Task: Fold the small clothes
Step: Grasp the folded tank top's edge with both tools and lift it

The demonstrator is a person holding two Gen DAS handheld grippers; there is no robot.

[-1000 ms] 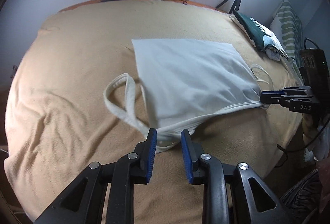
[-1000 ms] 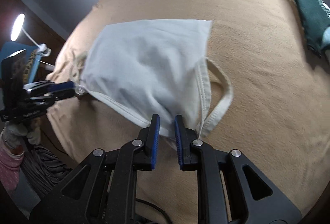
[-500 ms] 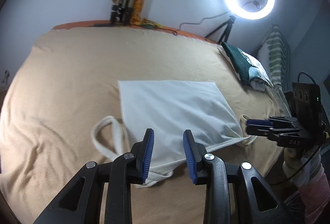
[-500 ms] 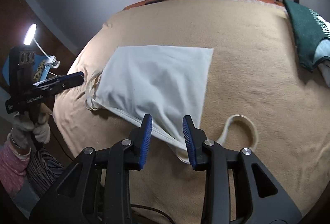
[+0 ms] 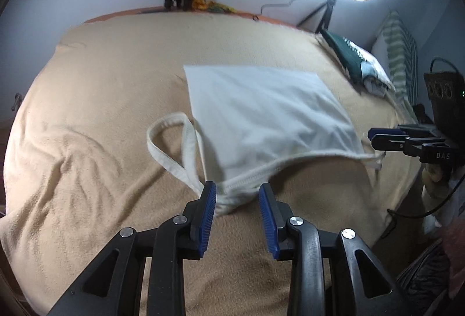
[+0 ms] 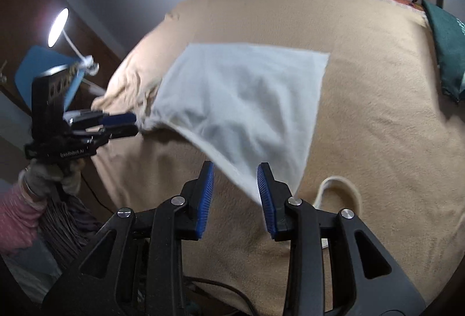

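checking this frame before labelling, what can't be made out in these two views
- Right wrist view: near corner of the white top and part of its strap sit behind the right gripper.
- Left wrist view: the folded clothes by the bed's far edge are too small to identify.
- Both views: motion blur hides the hem detail.

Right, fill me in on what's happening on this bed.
A person is folding a small white cotton tank top on a tan fleece blanket, one handheld gripper in each hand. The left gripper and right gripper sit at the near corners of the top, by its shoulder straps. Both have just been opening: the pads now stand apart, with the hem lying loosely between them, unpinched. A dark green garment waits at the bed's edge.
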